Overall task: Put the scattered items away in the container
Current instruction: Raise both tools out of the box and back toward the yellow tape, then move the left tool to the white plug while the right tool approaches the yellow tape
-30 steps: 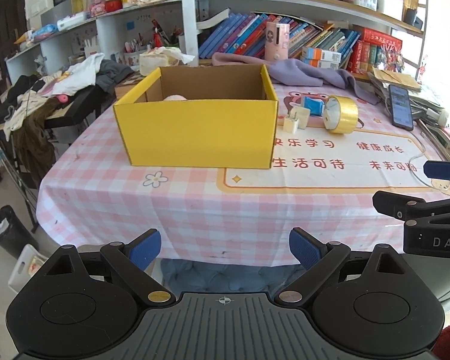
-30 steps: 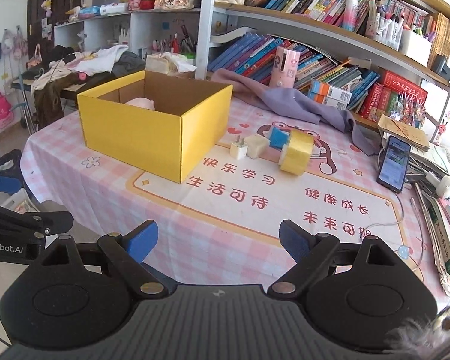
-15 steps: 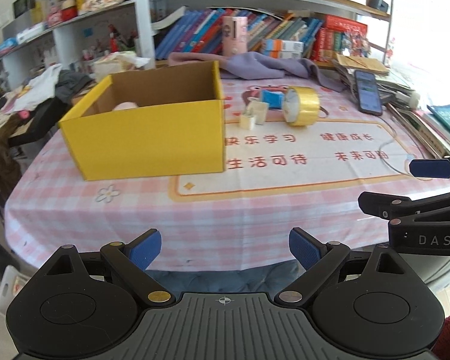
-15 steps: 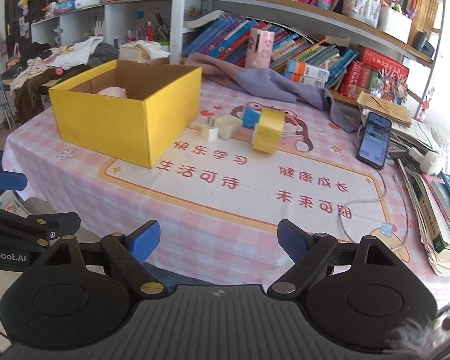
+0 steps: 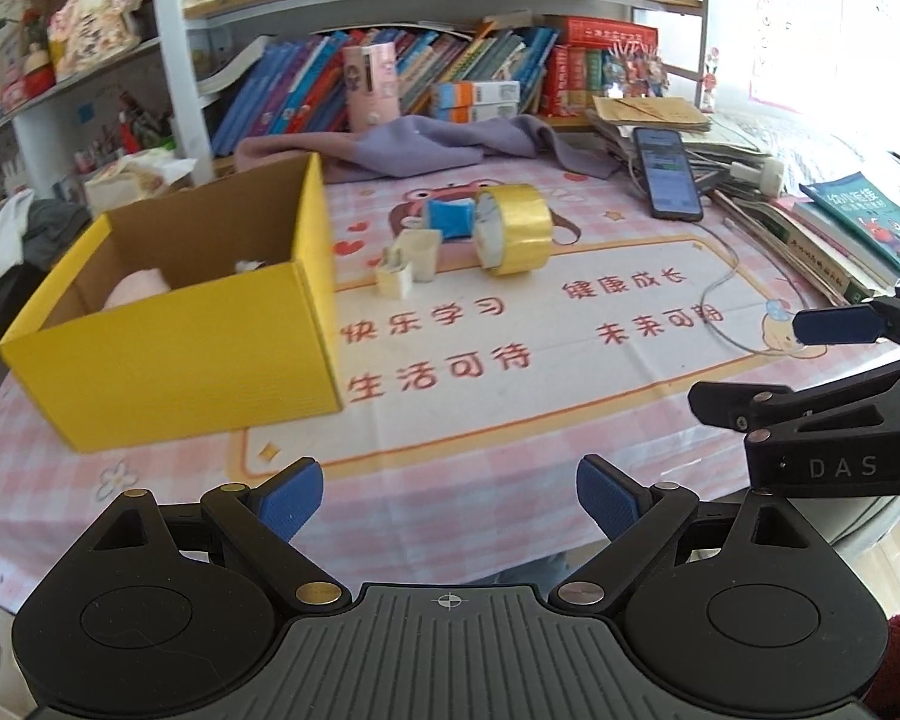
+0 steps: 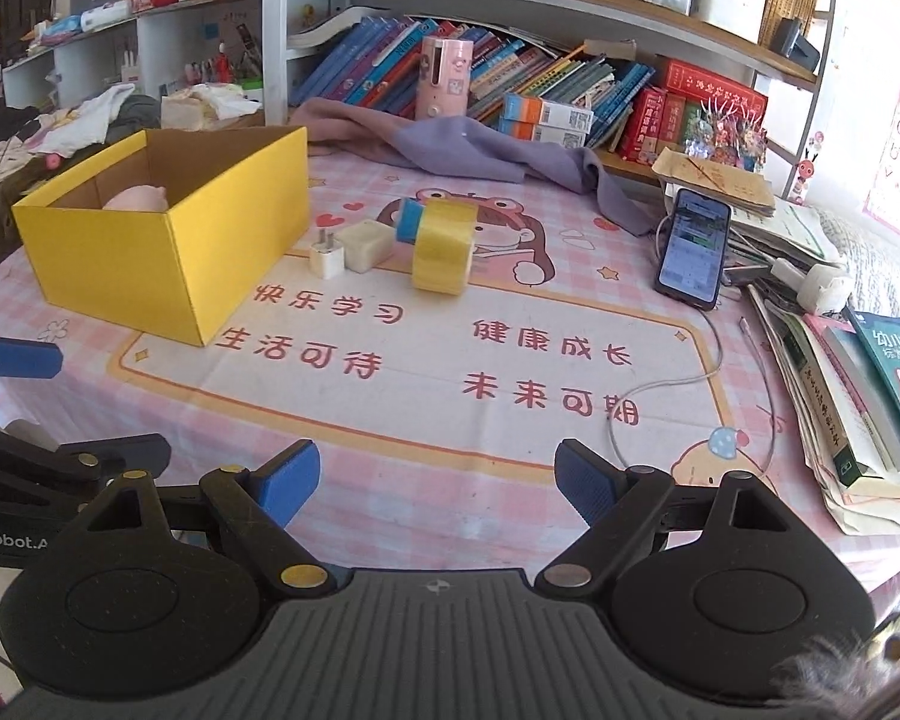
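An open yellow cardboard box (image 5: 180, 360) (image 6: 168, 258) stands on the pink checked tablecloth, with a pink soft item (image 5: 135, 291) (image 6: 138, 199) inside. To its right lie a white plug charger (image 5: 395, 279) (image 6: 327, 258), a cream block (image 5: 423, 252) (image 6: 366, 245), a blue item (image 5: 450, 219) (image 6: 409, 221) and a yellow tape roll (image 5: 513, 228) (image 6: 441, 252). My left gripper (image 5: 447, 498) hovers at the table's near edge, its jaws wide and closing a little, nothing between them. My right gripper (image 6: 438, 480) is open and empty over the near edge, well short of the items.
A phone (image 6: 693, 246) on a white cable (image 6: 660, 384) lies at the right, beside stacked books and papers (image 6: 840, 408). A purple cloth (image 6: 450, 147) is bunched behind the items, in front of the bookshelf. Clothes are piled at the far left.
Both grippers have moved in over the table's near edge and swung right. The box has slid left in both views and the loose items look nearer. The jaws stay wide.
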Available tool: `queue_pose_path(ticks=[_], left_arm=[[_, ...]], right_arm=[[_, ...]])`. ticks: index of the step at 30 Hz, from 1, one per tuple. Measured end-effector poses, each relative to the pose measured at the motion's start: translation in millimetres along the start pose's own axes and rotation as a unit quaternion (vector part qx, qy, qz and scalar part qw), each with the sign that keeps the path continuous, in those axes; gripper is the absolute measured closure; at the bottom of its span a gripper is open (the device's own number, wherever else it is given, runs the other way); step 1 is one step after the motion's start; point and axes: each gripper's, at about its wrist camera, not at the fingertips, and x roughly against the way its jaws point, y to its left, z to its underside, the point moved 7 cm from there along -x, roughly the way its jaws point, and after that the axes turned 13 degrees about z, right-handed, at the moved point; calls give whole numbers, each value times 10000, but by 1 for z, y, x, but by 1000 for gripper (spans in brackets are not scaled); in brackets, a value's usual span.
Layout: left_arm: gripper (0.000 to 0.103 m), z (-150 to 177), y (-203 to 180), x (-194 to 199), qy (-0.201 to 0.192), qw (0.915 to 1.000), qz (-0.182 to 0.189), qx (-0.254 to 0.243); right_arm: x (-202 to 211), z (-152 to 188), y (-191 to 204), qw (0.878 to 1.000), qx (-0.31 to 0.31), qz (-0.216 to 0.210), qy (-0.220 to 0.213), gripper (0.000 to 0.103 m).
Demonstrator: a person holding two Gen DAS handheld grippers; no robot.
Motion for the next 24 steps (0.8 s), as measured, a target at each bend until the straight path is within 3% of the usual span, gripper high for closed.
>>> queue_pose_path(ticks=[6, 15, 19, 24], left_arm=[[22, -13, -2, -22, 77, 10000, 35, 25], [35, -41, 1, -59, 108, 9998, -104, 138], [50, -55, 5, -75, 119, 9994, -266, 177], [69, -69, 8, -90, 167, 9985, -487, 196]], right_arm=[[-21, -7, -10, 9999, 34, -57, 88, 33], [-61, -31, -28, 9995, 152, -202, 165, 36], [-81, -46, -32, 9987, 220, -427, 161, 36], [-103, -69, -30, 9967, 325, -742, 73, 48]])
